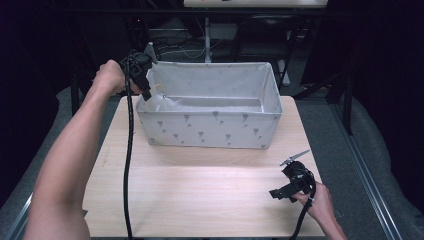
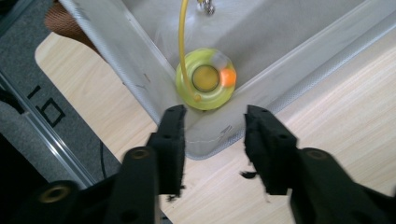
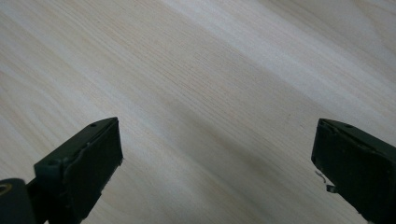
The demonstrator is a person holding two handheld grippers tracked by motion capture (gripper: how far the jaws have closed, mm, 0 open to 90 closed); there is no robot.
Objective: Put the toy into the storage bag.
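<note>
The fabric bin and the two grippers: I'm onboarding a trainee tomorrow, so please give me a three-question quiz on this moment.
1. True or false: the left gripper is clamped on the yellow-green round toy.
2. Where does that toy lie? A) on the table B) in a corner of the grey fabric bin C) between the right gripper's jaws
3. What lies beneath the right gripper?

Key: 1 false, its jaws stand apart above the toy; 2 B; 3 bare wooden table.
</note>
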